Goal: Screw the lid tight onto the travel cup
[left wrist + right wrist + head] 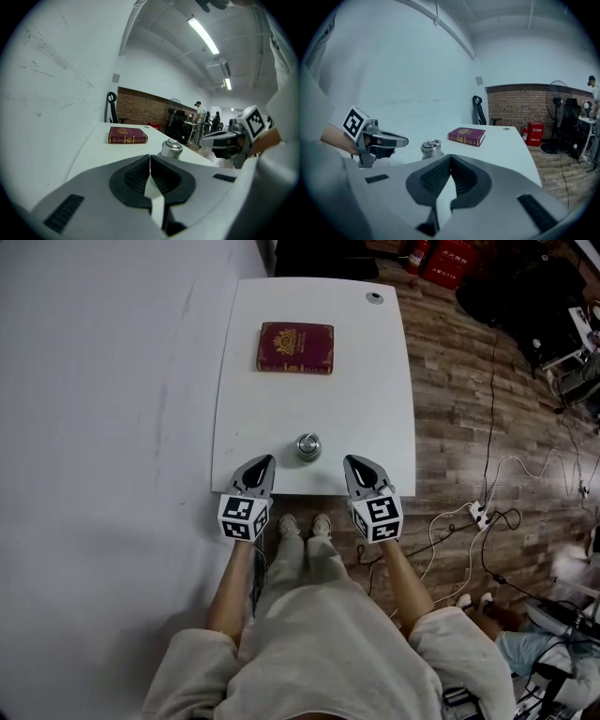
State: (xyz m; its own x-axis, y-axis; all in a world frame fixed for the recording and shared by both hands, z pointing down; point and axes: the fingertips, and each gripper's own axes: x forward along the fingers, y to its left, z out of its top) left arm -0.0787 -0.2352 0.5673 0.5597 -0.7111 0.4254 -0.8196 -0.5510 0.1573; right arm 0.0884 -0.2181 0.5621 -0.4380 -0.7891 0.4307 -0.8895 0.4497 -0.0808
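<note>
The cup [308, 446] is sitting at the bench's [309, 390] near edge, between the left gripper [262, 461] and right gripper [354, 461], both clenched empty (approach only, I'd say). Next they're needing to open around it.

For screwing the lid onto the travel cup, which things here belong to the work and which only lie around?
Belong to the job: travel cup, lid, left gripper, right gripper (both jaws shut, empty).
Only lying about: red book, round fitting in the table's far corner.
</note>
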